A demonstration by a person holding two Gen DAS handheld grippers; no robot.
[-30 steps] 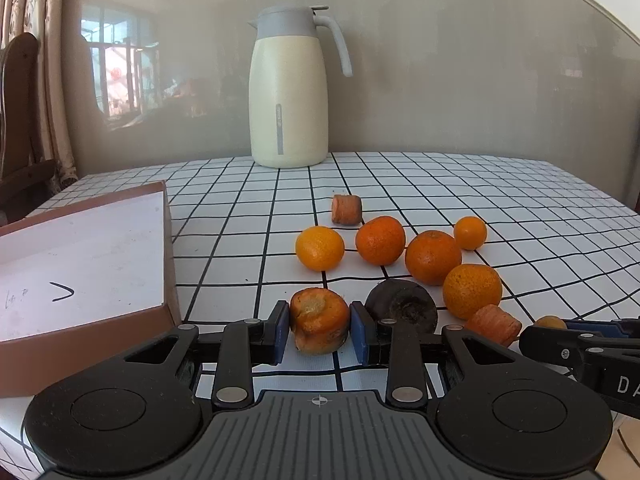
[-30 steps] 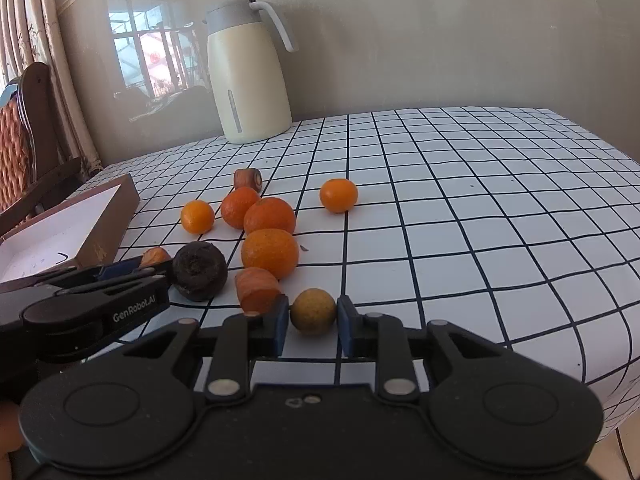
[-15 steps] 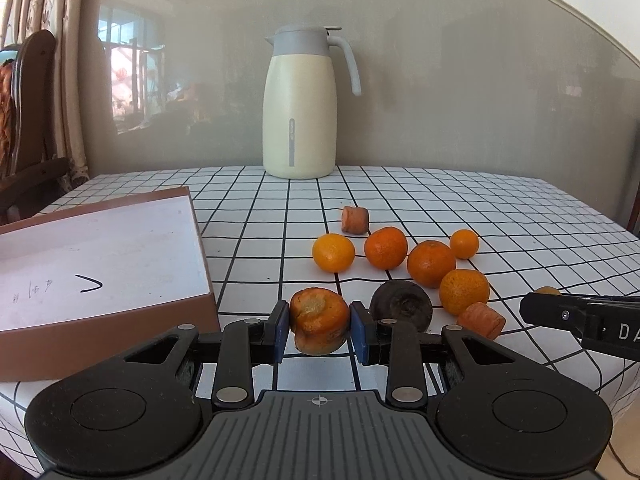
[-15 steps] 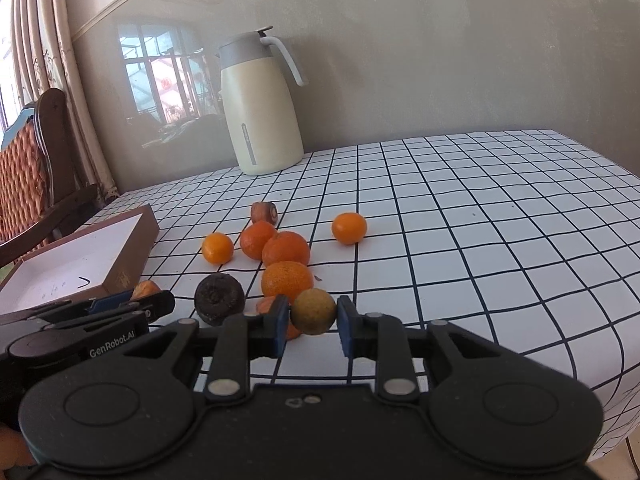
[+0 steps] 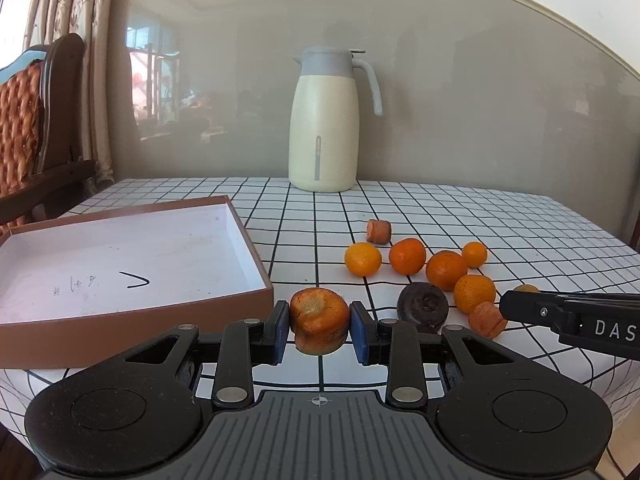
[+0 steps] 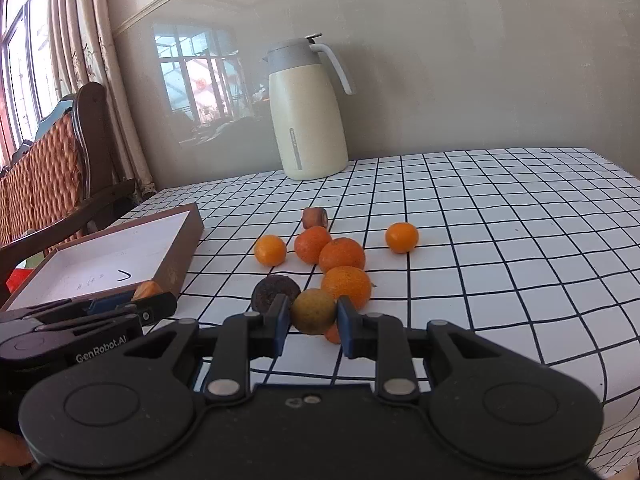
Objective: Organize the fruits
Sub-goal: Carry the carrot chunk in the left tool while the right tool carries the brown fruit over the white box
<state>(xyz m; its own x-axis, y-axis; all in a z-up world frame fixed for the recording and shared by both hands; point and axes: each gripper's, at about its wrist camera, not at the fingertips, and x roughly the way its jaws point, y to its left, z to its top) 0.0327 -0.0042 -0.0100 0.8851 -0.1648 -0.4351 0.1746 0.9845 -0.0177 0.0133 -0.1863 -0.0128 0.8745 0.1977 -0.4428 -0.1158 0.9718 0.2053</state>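
Left wrist view: the left gripper (image 5: 319, 326) clenches a carrot stub (image 5: 319, 325) between blue pads, lifted off the checked table (image 5: 520, 232). At ten o'clock lies the open brown box (image 5: 132, 264); at two o'clock, loose oranges (image 5: 446, 270) and a dark round piece (image 5: 423, 306), perhaps a beet. Right wrist view: the right gripper (image 6: 311, 316) grips a dull yellow-green fruit (image 6: 313, 311). A cream jug (image 6: 306, 114) stands at twelve.
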